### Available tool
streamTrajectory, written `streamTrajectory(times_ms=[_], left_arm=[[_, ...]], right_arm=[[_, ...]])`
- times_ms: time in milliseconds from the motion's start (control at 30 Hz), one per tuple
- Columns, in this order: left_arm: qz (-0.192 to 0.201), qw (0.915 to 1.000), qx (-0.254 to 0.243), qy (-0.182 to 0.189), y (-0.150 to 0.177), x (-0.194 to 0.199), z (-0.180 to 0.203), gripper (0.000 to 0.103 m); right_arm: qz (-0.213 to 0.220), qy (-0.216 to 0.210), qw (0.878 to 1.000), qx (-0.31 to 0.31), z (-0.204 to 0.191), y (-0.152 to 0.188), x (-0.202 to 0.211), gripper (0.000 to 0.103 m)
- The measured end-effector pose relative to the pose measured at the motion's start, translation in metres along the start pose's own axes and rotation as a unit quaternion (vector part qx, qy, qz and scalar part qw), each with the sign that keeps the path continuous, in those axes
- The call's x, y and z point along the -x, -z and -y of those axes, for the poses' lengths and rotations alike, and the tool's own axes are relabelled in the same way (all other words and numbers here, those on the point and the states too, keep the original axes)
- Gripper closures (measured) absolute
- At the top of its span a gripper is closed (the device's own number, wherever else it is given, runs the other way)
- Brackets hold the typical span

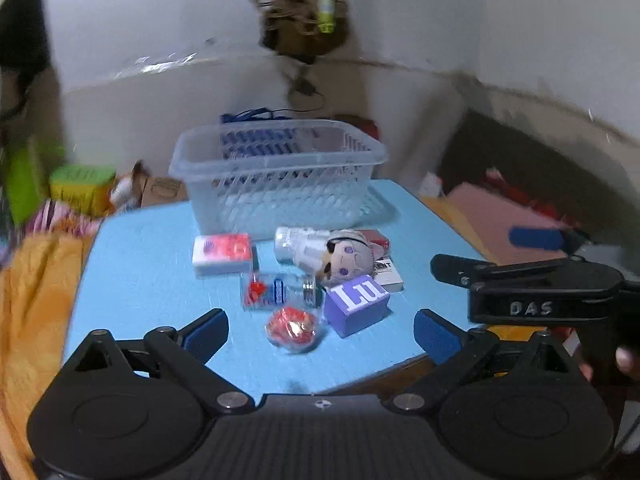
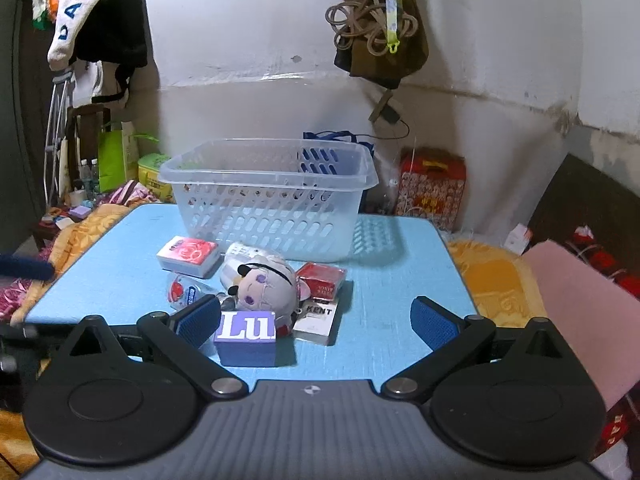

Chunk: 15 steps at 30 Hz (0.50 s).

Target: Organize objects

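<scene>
both grippers' jaws apart, empty. clutter sits on blue counter (image 2: 392, 280) before empty clear basket (image 2: 268, 200). right gripper (image 2: 316, 322) nearest purple box (image 2: 246, 338): centre jaws over it, avoid plush doll (image 2: 266, 286), then drop in basket. left gripper (image 1: 320, 334) hovers near red candy (image 1: 294, 328).

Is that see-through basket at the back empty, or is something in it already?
Empty, apparently: through the basket slotted walls only bare floor shows, while every item lies outside on the blue table.
</scene>
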<state>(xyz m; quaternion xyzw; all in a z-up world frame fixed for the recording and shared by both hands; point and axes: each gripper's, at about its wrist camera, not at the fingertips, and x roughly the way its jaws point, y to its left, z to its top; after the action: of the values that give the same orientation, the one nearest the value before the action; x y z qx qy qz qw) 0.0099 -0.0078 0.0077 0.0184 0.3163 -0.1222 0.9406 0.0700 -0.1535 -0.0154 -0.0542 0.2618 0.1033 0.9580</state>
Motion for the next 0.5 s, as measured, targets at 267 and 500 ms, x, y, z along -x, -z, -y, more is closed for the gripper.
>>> streamTrajectory(times_ms=[267, 500], left_arm=[[0.028, 0.9981, -0.036, -0.042, -0.021, -0.027, -0.024, 0.002], [0.001, 0.9998, -0.007, -0.020, -0.032, -0.085, -0.065, 0.005]], right_arm=[[0.006, -0.011, 1.000, -0.028, 0.013, -0.015, -0.035, 0.000], [-0.042, -0.045, 0.997, -0.035, 0.028, -0.043, -0.106, 0.000]])
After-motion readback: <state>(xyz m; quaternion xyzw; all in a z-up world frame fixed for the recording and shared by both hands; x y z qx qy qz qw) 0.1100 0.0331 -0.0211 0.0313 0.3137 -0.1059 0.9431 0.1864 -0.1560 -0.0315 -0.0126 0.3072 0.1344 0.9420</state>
